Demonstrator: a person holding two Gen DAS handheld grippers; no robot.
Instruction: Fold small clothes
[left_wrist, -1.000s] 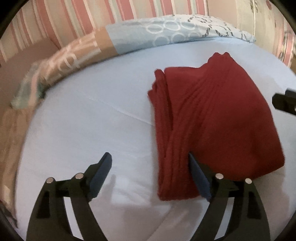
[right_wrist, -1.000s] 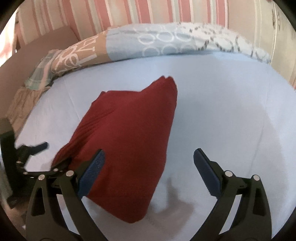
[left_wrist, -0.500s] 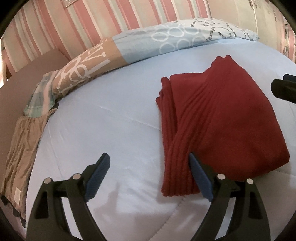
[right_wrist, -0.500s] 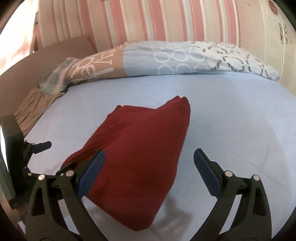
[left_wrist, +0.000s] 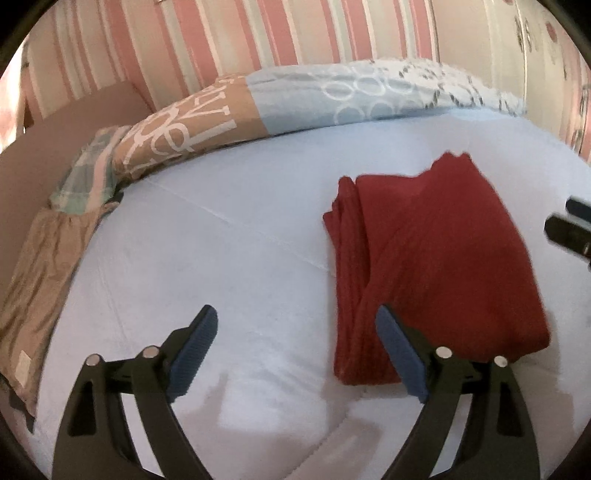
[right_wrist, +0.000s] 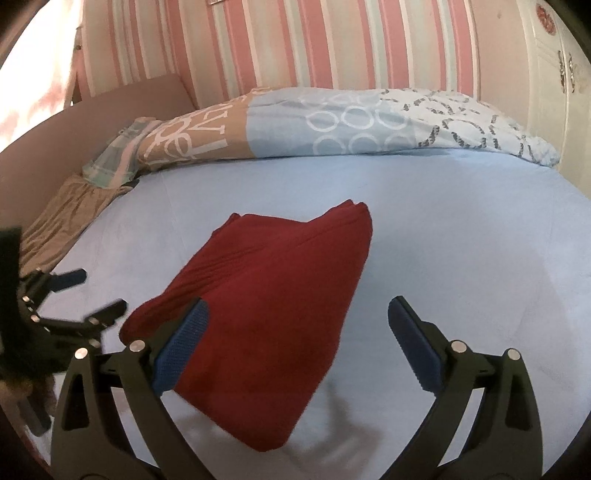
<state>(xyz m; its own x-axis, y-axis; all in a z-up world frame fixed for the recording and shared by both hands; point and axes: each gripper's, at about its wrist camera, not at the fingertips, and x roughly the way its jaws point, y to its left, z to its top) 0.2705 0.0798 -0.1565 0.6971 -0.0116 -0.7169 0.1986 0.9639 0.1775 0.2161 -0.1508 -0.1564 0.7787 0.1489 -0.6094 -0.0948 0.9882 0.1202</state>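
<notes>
A dark red ribbed garment (left_wrist: 436, 258) lies folded flat on the pale blue bed sheet (left_wrist: 221, 258). My left gripper (left_wrist: 297, 314) hangs above the sheet just left of the garment's near edge, its jaws opening, with nothing between them. My right gripper (right_wrist: 297, 308) is open over the near right part of the same garment (right_wrist: 273, 302), clear of the cloth. The left gripper (right_wrist: 85, 291) also shows at the left edge of the right wrist view, and the right gripper's fingertips (left_wrist: 569, 229) show at the right edge of the left wrist view.
A rolled duvet (right_wrist: 332, 122) in blue, tan and white lies along the far side of the bed below a pink striped wall. A tan pillow (left_wrist: 40, 280) and a brown headboard (right_wrist: 92, 114) are at the left. A white cupboard (right_wrist: 554, 59) stands at far right.
Both grippers have lifted and tilted up, so more wall and duvet show. The left gripper's jaws have spread a little wider. The red garment has stayed where it lay.
</notes>
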